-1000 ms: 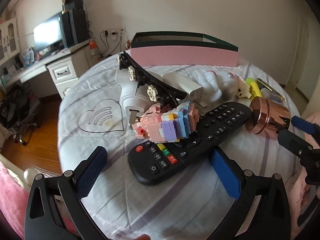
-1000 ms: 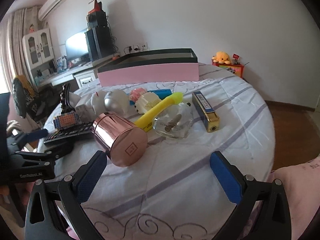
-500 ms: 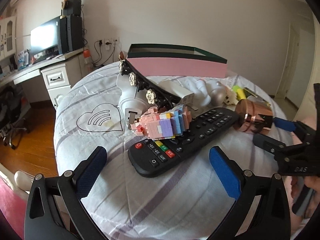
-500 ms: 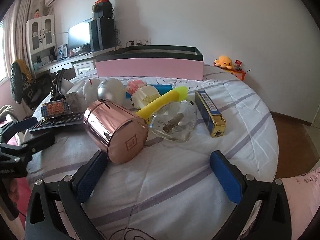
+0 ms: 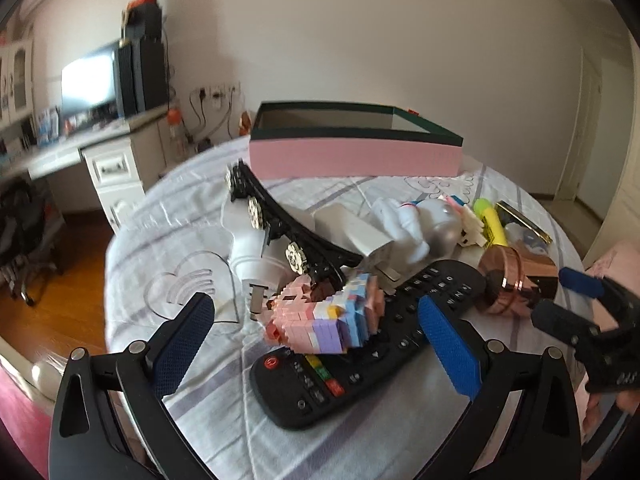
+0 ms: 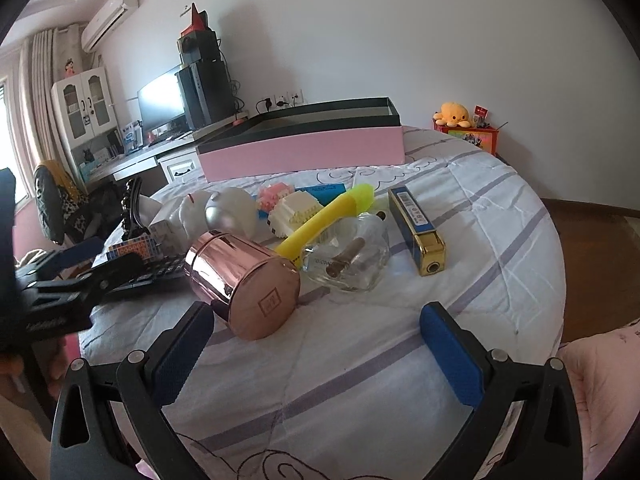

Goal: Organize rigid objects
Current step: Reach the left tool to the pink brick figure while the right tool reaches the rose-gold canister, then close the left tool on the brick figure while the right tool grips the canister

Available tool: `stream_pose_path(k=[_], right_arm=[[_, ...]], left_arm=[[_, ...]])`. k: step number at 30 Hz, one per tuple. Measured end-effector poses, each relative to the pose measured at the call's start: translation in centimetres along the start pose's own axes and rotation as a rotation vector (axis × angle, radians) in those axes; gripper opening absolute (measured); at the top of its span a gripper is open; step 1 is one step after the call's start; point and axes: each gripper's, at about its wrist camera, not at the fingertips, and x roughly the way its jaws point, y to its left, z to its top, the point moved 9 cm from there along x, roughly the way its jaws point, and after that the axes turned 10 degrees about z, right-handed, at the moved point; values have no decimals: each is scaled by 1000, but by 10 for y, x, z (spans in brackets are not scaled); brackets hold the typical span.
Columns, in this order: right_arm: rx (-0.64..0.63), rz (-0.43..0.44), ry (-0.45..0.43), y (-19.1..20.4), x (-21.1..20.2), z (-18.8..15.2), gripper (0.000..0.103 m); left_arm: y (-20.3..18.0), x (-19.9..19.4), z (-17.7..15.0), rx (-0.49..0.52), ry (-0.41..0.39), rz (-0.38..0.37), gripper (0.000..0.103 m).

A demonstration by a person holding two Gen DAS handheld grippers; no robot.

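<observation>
The left gripper (image 5: pixel 318 338) was closing, its jaws wide with nothing clamped, over a black remote (image 5: pixel 372 340) bearing a pastel brick figure (image 5: pixel 324 316). The right gripper (image 6: pixel 316 354) stood open and empty before a shiny rose-gold canister (image 6: pixel 244 276) lying on its side on the striped worktop (image 6: pixel 400 344).

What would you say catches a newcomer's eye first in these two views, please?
Probably the shiny rose-gold canister lying on its side just ahead of the right claw, whose jaws stand open and empty. Next, the pastel brick figure resting on the black remote in front of the left claw, whose jaws are closing with nothing gripped. Behind everything, the long pink box sits at the table's far edge.
</observation>
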Motion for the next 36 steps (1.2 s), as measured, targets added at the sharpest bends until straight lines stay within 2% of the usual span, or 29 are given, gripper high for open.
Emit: stream_pose_path(k=[1, 4, 6, 13, 18, 23, 24, 27, 28, 31, 36], right_arm=[[0, -1, 1, 0, 1, 0, 103], [-2, -1, 1, 1, 1, 0, 103], [1, -5, -4, 2, 0, 1, 103], [-26, -16, -27, 17, 1, 9, 103], [-22, -21, -31, 26, 7, 11, 103], [-16, 60, -24, 43, 18, 13, 103], [-8, 78, -25, 45, 21, 14, 102], [-1, 80, -10, 44, 28, 14, 88], [3, 73, -2, 42, 30, 14, 80], [3, 55, 7, 37, 34, 11, 69], [-7, 74, 6, 37, 32, 10, 69]], left_arm=[[0, 3, -1, -5, 7, -2, 90], [-3, 8, -1, -30, 16, -59, 79], [0, 5, 1, -31, 3, -38, 69], [-1, -5, 2, -3, -22, -20, 69], [1, -20, 6, -12, -48, -37, 69], [-4, -34, 6, 10, -70, -73, 69], [-5, -37, 5, 21, -75, -75, 69], [-8, -38, 1, 37, -73, -87, 69], [-7, -37, 1, 33, -68, -84, 69], [-4, -30, -2, 14, -44, -80, 69], [-7, -26, -2, 5, -53, -71, 69]])
